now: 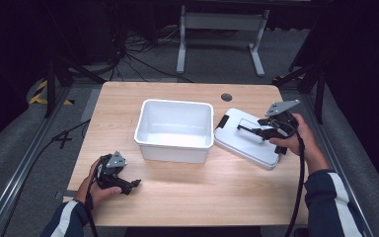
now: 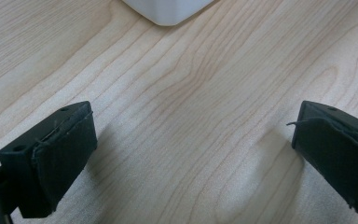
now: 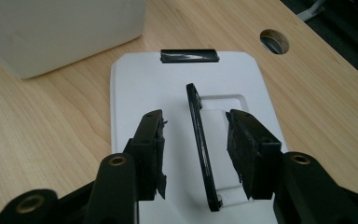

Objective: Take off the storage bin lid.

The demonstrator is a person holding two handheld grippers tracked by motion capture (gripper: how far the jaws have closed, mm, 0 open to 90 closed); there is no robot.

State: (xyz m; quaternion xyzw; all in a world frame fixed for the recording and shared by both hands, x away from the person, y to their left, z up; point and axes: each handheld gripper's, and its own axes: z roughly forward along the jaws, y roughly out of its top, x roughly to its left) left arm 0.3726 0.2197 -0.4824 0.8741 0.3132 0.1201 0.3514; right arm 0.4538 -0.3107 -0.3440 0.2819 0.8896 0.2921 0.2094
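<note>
A white plastic bin [image 1: 175, 129] stands open-topped in the middle of the wooden table. Its white lid [image 1: 246, 143] lies flat just to the right of it. The lid's thin black handle [image 3: 200, 140] is flipped up on edge. My right gripper [image 1: 262, 129] hovers over the lid, open, with one jaw on each side of that handle and a small gap on both sides. My left gripper [image 1: 128, 185] rests low near the table's front left, open wide over bare wood [image 2: 193, 154], with nothing between its jaws. A corner of the bin [image 2: 168, 9] lies ahead of it.
A black latch [image 3: 189, 55] sits on the lid's far edge. A round cable hole [image 1: 226, 97] is in the table behind the lid. Bare tabletop [image 1: 202, 187] runs along the front edge. Beyond the table are a desk frame and cables on the floor.
</note>
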